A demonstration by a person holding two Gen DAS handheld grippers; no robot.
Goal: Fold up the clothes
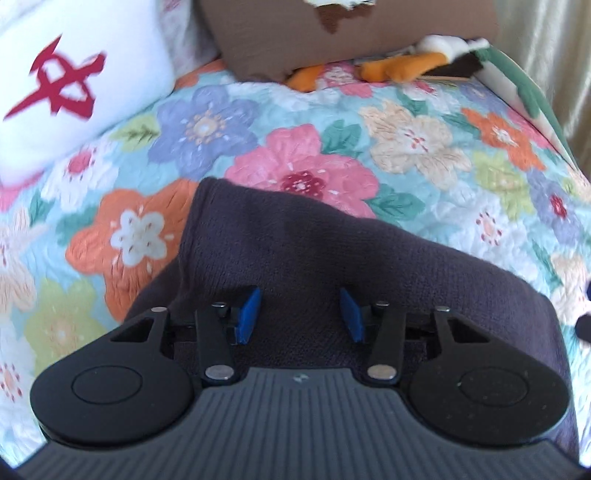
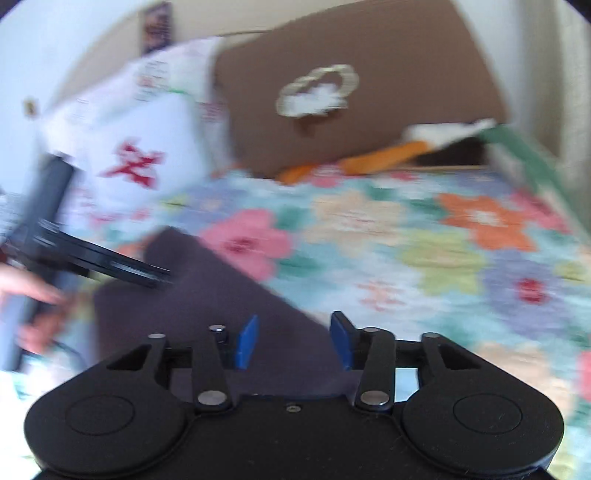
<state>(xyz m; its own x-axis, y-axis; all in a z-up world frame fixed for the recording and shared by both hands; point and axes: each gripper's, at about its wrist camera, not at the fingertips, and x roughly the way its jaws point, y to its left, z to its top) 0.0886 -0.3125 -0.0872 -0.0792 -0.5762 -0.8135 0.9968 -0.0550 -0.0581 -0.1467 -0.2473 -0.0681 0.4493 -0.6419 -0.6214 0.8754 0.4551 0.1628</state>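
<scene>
A dark purple knit garment (image 1: 295, 251) lies folded on the floral bedspread (image 1: 424, 147). My left gripper (image 1: 301, 314) hovers over it, jaws open, blue pads apart with nothing between them. In the right wrist view, which is motion-blurred, the same garment (image 2: 207, 295) lies at lower left. My right gripper (image 2: 293, 341) is open above its right edge, holding nothing. The left gripper (image 2: 110, 262) and the hand holding it show at the left of that view.
A white pillow with a red mark (image 1: 74, 85) lies at the back left. A brown cushion (image 1: 314, 33) and an orange-footed plush toy (image 1: 406, 62) sit at the head of the bed. A green-and-white item (image 1: 517, 81) lies at the right edge.
</scene>
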